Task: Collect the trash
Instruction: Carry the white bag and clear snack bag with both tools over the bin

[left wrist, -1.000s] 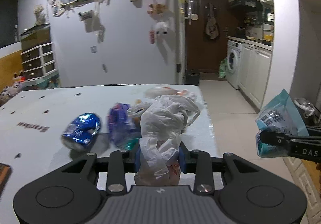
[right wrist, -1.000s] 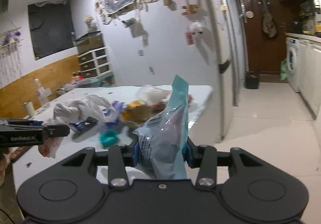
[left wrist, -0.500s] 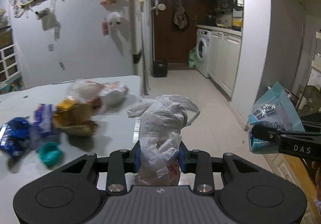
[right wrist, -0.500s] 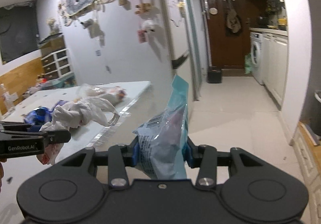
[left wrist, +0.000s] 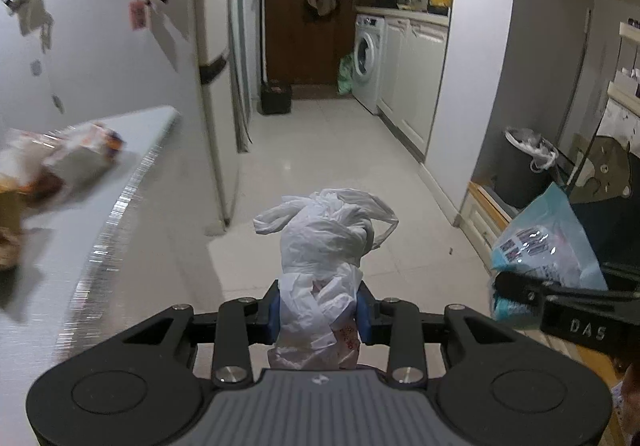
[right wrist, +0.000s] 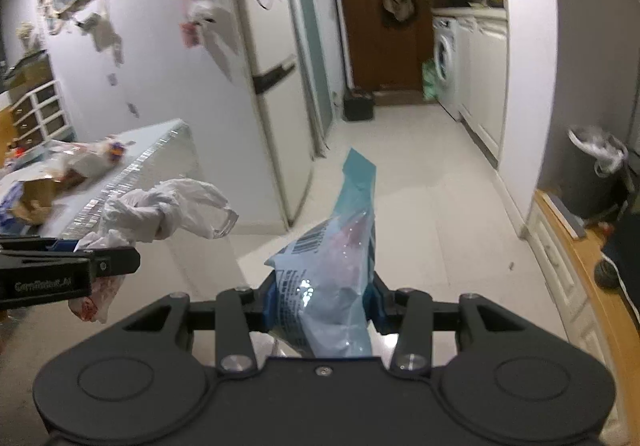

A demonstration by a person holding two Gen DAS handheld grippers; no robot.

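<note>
My left gripper (left wrist: 318, 310) is shut on a crumpled white plastic bag (left wrist: 324, 242) and holds it in the air over the floor. The bag also shows in the right wrist view (right wrist: 160, 212). My right gripper (right wrist: 320, 294) is shut on a light blue snack packet (right wrist: 332, 266), also seen at the right of the left wrist view (left wrist: 548, 242). A dark trash bin (left wrist: 520, 166) with a white liner stands at the right against the wall, also in the right wrist view (right wrist: 592, 178). More trash (right wrist: 60, 174) lies on the white table (right wrist: 156, 150) at the left.
A white fridge (right wrist: 276, 66) stands beyond the table's end. A tiled floor (left wrist: 328, 150) runs ahead to a brown door, with a washing machine (left wrist: 368, 50) and cabinets on the right. A wooden ledge (right wrist: 580, 258) is at the right.
Both grippers have swung right, away from the table, with their loads. The table and its trash have slid to the left edge, and the trash bin has come into view.
</note>
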